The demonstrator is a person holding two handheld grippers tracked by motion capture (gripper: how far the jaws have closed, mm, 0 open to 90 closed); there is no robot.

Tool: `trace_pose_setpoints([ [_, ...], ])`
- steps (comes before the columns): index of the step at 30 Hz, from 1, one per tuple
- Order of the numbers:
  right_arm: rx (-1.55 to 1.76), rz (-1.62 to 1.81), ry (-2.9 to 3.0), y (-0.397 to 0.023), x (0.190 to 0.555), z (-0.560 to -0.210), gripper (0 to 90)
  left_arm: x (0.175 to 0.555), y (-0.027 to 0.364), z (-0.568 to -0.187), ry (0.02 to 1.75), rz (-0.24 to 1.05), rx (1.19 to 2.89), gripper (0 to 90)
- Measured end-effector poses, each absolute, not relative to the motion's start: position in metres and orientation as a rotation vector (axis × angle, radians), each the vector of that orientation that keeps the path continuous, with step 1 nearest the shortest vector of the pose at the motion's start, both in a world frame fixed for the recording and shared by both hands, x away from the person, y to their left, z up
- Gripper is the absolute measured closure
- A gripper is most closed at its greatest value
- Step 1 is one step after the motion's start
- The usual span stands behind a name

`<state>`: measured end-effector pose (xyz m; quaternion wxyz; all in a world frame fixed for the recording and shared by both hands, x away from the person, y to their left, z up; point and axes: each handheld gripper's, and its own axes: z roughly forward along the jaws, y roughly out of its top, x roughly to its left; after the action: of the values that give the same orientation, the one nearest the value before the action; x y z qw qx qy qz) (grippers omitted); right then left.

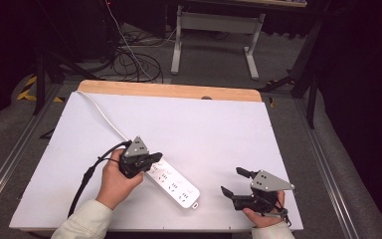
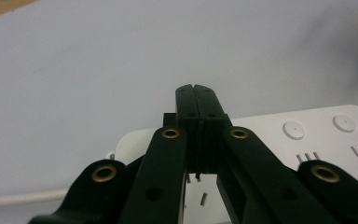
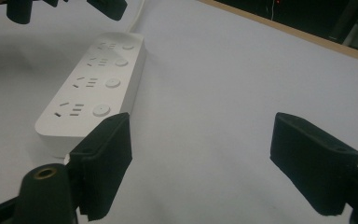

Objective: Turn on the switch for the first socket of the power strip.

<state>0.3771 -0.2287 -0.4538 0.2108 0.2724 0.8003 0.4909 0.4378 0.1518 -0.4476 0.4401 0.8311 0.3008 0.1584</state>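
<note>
Sleeved forearms enter from the bottom of the high view, each hand carrying a black two-jaw gripper over a white table [image 1: 214, 124]. At left, the left gripper [image 1: 154, 157] sits low over the cable end of a white power strip [image 1: 175, 184], which lies diagonally near the table's front edge, its white cord [image 1: 102, 114] trailing toward the far left corner. At right, the right gripper [image 1: 233, 182] hovers well apart from the strip, jaws spread and empty.

From the left gripper view, the left gripper's [image 2: 196, 88] jaws stand pressed together with nothing between them, their closed tip poised above the strip's [image 2: 307, 135] top face, near a row of round switch buttons [image 2: 293, 130].

From the right gripper view, the right gripper's [image 3: 200, 154] jaws gape wide over bare table, the strip [image 3: 93, 88] lying beyond its left jaw, four socket-and-button pairs visible.

Judging by the closed tip angled at the strip, the step in hand appears to be pressing a switch. The next move likely calls for lowering that tip squarely onto one button, while the strip, unheld, could slide.
</note>
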Motion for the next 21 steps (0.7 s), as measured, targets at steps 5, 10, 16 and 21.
trace_pose_setpoints([
  [5, 0.756, 1.365, 2.224, -0.229, 0.377, -0.454, 21.1, 0.440, 0.150, -0.456, 0.768, 0.350, 2.072, 90.0],
  [10, 0.755, 1.364, 2.225, -0.229, 0.377, -0.454, 21.1, 0.443, 0.148, -0.462, 0.792, 0.332, 2.087, 90.0],
  [16, 0.753, 1.363, 2.227, -0.229, 0.377, -0.454, 21.2, 0.445, 0.149, -0.468, 0.834, 0.329, 2.076, 90.0],
  [21, 0.753, 1.363, 2.227, -0.229, 0.377, -0.454, 21.2, 0.446, 0.149, -0.471, 0.843, 0.332, 2.085, 90.0],
])
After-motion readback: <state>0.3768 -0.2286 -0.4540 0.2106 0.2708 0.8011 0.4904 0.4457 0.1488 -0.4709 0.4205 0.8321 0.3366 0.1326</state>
